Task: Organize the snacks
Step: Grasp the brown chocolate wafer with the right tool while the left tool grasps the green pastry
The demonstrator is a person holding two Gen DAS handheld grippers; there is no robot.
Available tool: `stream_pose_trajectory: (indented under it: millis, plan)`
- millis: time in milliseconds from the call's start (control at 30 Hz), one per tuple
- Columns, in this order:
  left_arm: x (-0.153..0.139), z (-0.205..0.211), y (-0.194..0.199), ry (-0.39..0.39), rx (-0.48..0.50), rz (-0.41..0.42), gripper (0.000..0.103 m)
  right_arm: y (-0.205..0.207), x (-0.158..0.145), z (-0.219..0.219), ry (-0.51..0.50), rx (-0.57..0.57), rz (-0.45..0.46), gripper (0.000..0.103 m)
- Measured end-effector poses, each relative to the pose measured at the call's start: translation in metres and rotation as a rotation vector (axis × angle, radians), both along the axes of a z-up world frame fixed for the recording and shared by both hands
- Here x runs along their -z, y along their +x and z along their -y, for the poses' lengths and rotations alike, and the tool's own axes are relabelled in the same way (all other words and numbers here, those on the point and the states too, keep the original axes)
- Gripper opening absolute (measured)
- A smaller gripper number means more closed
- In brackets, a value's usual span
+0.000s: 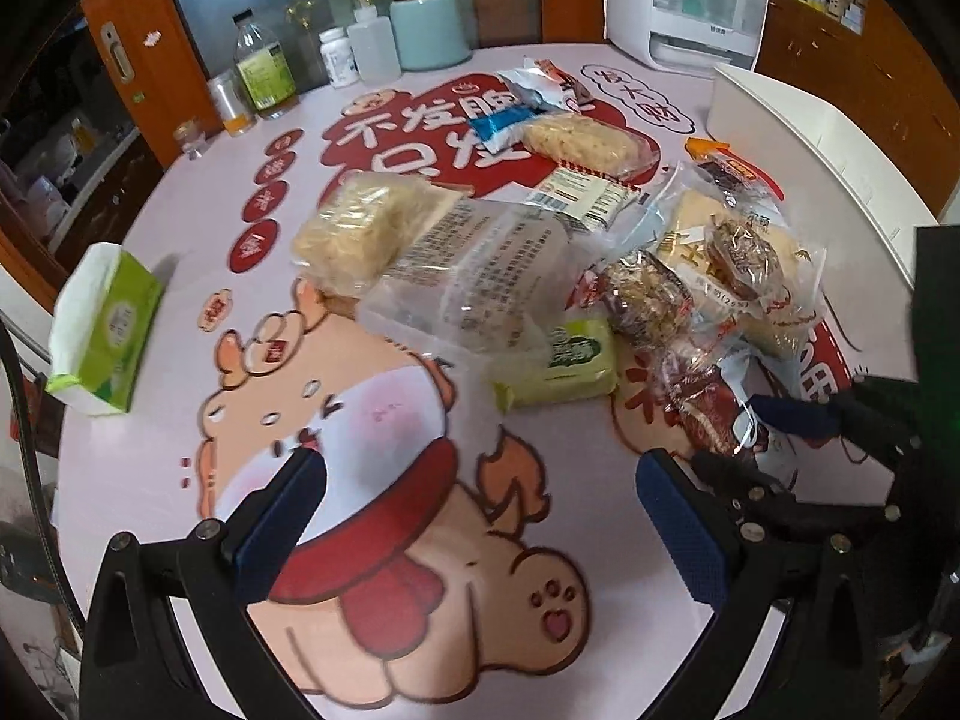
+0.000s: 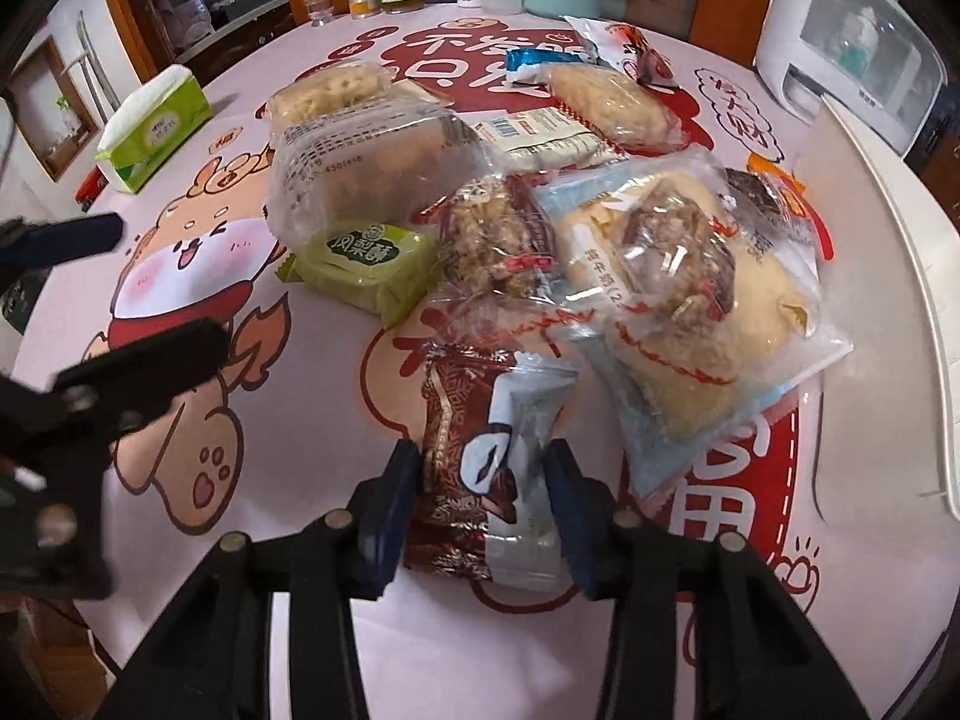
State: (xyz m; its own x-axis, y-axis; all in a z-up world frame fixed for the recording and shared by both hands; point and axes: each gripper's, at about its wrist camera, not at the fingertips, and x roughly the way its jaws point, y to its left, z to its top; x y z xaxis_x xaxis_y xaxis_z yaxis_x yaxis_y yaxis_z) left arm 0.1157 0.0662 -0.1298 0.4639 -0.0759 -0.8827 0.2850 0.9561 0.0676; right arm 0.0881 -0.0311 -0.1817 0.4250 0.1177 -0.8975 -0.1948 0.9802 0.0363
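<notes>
From the left wrist view, the left gripper (image 1: pixel 480 504) hovers low over the printed tabletop (image 1: pixel 150 450), its blue-padded fingers (image 1: pixel 282 516) spread wide apart with nothing between them, over the cartoon pig print. Ahead lies the heap of snacks: a clear plastic box (image 1: pixel 474 282), a green pastry packet (image 1: pixel 561 363) just in front of it, and a red-brown wrapped snack (image 1: pixel 711 414) at the near right edge of the pile. The right gripper (image 1: pixel 798 414) reaches in from the right at that wrapped snack; its far side is cut off by the frame edge. A green tissue pack (image 1: pixel 105 330) stands well apart on the left, and a white tray (image 1: pixel 804 144) lies at the right rim.

From the right wrist view, the right gripper (image 2: pixel 480 480) sits low over the tabletop, its fingers (image 2: pixel 390 504) straddling the near end of the red-brown wrapped snack (image 2: pixel 456 414) and a white-grey packet (image 2: pixel 528 420) lying on it. The pads stand close on both sides, but whether they press the wrapper cannot be told. The left gripper (image 2: pixel 90 300) shows blurred at the left, fingers apart.
</notes>
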Motion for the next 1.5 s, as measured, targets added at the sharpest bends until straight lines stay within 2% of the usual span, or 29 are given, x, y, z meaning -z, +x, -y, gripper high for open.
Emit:
stream_pose_trajectory:
  millis: [267,500,667,800,867,933,1033,1200,1500]
  plan:
    - [0.028,0.026,0.03,-0.024,-0.042,-0.048,0.102,0.001,0.0,0.025,0.039,0.022,0.0,0.041]
    - [0.051,0.026,0.051,-0.024,-0.121,-0.084,0.102,-0.002,0.001,0.03,0.075,0.007,0.016,0.041]
    - [0.057,0.024,0.054,-0.055,-0.145,-0.088,0.1,-0.004,0.001,0.032,0.089,-0.004,0.034,0.041]
    - [0.055,0.028,0.052,-0.059,-0.137,-0.062,0.091,-0.005,0.001,0.031,0.084,-0.012,0.051,0.041]
    - [0.052,0.033,0.048,-0.064,-0.123,-0.048,0.083,-0.007,0.002,0.031,0.079,-0.019,0.06,0.041]
    - [0.049,0.038,0.045,-0.066,-0.107,-0.04,0.067,-0.009,0.001,0.03,0.078,-0.023,0.066,0.041]
    - [0.046,0.043,0.041,-0.053,-0.104,-0.022,0.057,-0.01,0.001,0.03,0.074,-0.025,0.074,0.041]
    - [0.043,0.042,0.032,-0.067,-0.114,-0.006,0.052,-0.012,0.001,0.026,0.042,-0.034,0.089,0.041]
    - [0.034,0.028,0.006,-0.098,-0.143,-0.019,0.051,-0.019,0.0,0.032,0.085,-0.021,0.069,0.04]
